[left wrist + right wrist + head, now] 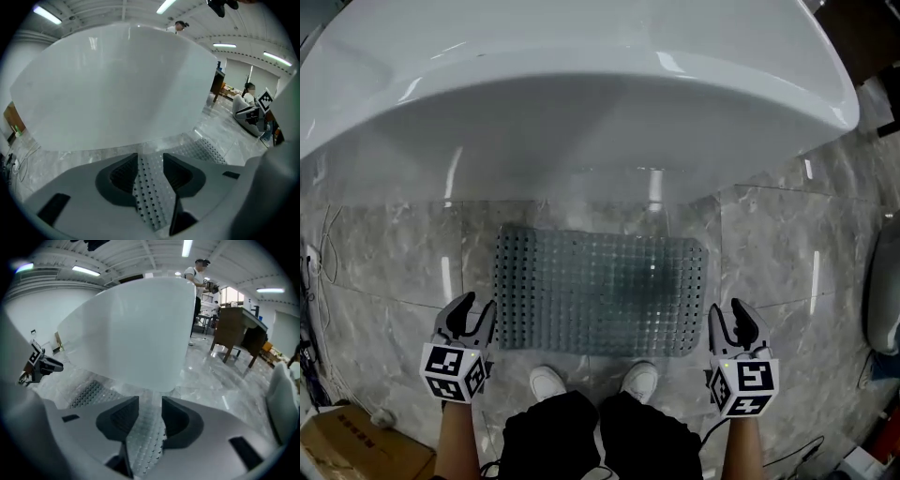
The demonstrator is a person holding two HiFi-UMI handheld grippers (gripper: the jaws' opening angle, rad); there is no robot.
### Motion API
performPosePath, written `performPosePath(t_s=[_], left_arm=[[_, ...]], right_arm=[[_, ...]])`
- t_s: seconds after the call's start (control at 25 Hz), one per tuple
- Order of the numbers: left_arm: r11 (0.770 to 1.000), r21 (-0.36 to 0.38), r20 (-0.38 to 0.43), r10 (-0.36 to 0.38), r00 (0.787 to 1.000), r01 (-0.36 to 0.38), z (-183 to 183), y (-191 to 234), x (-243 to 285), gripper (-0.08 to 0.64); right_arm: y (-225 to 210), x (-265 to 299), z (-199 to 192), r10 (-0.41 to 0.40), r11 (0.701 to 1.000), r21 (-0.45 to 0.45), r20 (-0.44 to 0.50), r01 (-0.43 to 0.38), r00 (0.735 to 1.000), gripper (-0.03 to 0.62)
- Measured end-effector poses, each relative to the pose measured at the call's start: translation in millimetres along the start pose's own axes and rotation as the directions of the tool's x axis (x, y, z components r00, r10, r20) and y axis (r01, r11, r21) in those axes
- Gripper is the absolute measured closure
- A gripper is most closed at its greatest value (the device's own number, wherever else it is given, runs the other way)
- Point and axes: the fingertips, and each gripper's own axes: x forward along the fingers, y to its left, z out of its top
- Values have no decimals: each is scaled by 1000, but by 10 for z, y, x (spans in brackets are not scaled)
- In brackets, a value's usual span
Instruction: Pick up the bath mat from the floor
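Observation:
The grey perforated bath mat (pixel 600 291) lies flat on the marble floor in front of a white bathtub (pixel 581 84). My left gripper (pixel 474 312) hovers at the mat's near left corner, and my right gripper (pixel 729 317) at its near right corner. In the left gripper view the jaws of the left gripper (pixel 150 159) stand apart, with the mat (pixel 149 192) showing in the gap. The right gripper view shows the same: the right gripper (pixel 150 404) has a gap between its jaws, with the mat (pixel 143 437) lying under it. Neither gripper's pads press on the mat.
My white shoes (pixel 548 382) stand at the mat's near edge. A cardboard box (pixel 356 448) and cables (pixel 319 281) lie at the left, and a grey-white object (pixel 883 295) at the right. Beyond the tub are a brown desk (pixel 239 329) and a person (pixel 197 277).

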Motion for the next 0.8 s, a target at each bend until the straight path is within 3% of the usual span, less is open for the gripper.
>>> performPosePath(t_s=[0.32, 0.44, 0.8], left_arm=[[1000, 9, -140, 31, 990, -30, -1163, 378, 1056, 326], [999, -6, -182, 47, 982, -49, -1509, 522, 1362, 297], [993, -97, -228, 40, 973, -63, -1971, 704, 1760, 247]], right_arm=[[-189, 1066, -1195, 4, 998, 63, -130, 4, 991, 385], [-300, 1389, -1625, -2, 995, 100, -201, 23, 980, 333], [-374, 1842, -2343, 22, 990, 139, -350, 28, 937, 311]])
